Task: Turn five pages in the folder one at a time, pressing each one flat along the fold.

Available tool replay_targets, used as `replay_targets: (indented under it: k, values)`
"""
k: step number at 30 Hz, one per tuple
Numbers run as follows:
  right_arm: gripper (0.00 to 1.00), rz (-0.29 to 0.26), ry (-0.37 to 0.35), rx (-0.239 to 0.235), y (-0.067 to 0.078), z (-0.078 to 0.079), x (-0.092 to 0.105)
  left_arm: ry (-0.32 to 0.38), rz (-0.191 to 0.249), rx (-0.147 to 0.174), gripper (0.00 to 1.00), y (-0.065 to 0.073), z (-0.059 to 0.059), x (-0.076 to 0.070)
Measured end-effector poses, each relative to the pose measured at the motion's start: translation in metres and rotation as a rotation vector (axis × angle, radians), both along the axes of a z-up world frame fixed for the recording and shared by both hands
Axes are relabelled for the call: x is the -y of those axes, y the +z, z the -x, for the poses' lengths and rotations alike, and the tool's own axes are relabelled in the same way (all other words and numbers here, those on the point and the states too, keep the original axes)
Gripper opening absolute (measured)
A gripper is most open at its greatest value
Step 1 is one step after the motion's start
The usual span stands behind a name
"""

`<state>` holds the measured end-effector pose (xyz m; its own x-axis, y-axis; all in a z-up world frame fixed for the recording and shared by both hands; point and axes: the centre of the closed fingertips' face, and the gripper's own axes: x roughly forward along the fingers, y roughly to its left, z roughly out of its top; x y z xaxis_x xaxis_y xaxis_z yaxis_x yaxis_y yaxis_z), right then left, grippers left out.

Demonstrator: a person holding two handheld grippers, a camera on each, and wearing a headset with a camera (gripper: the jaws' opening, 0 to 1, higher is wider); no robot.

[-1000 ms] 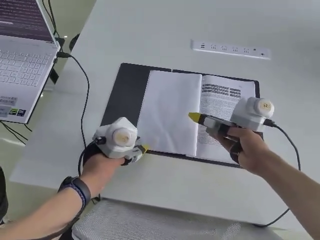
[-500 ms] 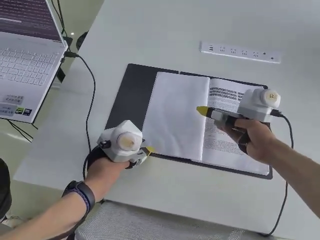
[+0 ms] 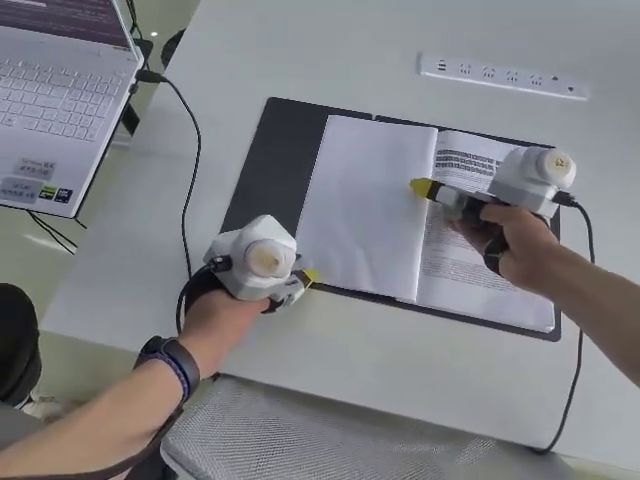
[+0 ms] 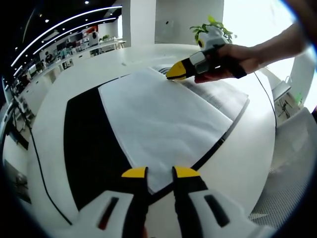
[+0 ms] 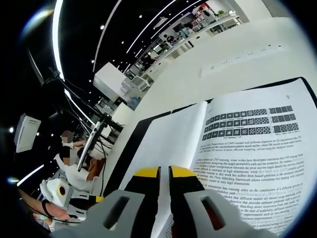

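As seen at the bottom of the head view, grey mesh chair seat nearest, below the near edge of the white table. Just above that edge, lower left of centre: left gripper, held in a hand with a dark wristband, yellow tips at the near corner of the blank white page. In the left gripper view, jaws a little apart, that page corner showing in the gap, nothing pinched. Folder lying open and flat across the middle of the frame: black inner cover bare on the left, blank page in the centre, printed page on the right. Right of centre, right gripper with tips at the fold between the two pages. In the right gripper view, jaws pressed almost together, empty. Farther back, a white power strip at upper right, a laptop at upper left, a black cable trailing down the table left of the folder.
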<state>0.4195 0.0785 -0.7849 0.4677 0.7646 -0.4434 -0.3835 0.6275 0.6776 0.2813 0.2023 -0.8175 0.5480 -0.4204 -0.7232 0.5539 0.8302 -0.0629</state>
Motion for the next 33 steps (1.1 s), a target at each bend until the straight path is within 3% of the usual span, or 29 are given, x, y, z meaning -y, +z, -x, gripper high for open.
replay_targets:
  k: [2, 11, 15, 19, 20, 22, 26, 29, 33]
  values:
    - [0.00, -0.012, -0.006, 0.001, 0.001, 0.002, 0.001, 0.003, 0.002, 0.000, 0.18, 0.000, -0.001, 0.000]
    - [0.00, -0.055, 0.020, 0.019, -0.001, 0.000, 0.001, 0.009, 0.004, 0.005, 0.17, 0.000, -0.002, 0.000]
    - [0.00, -0.087, 0.008, 0.021, -0.002, -0.009, 0.002, 0.009, 0.011, 0.007, 0.20, 0.000, -0.001, 0.001]
    - [0.00, -0.092, -0.001, 0.031, -0.005, -0.027, 0.002, 0.021, 0.030, 0.003, 0.22, 0.000, 0.000, 0.003]
    - [0.00, -0.095, -0.015, 0.034, -0.009, -0.039, 0.006, 0.025, 0.038, 0.003, 0.22, 0.000, 0.000, 0.003]
    - [0.00, -0.110, -0.054, 0.031, -0.012, -0.042, 0.008, 0.028, 0.043, 0.004, 0.22, 0.000, 0.000, 0.003]
    - [0.00, -0.152, -0.120, 0.026, -0.013, -0.064, 0.012, 0.033, 0.048, 0.000, 0.22, 0.000, 0.000, 0.002]
    - [0.00, -0.184, -0.215, 0.030, -0.010, -0.084, 0.016, 0.049, 0.067, -0.005, 0.23, 0.000, 0.000, 0.003]
    - [0.00, -0.228, -0.270, 0.014, -0.014, -0.102, 0.020, 0.049, 0.068, -0.001, 0.23, 0.000, 0.000, 0.004]
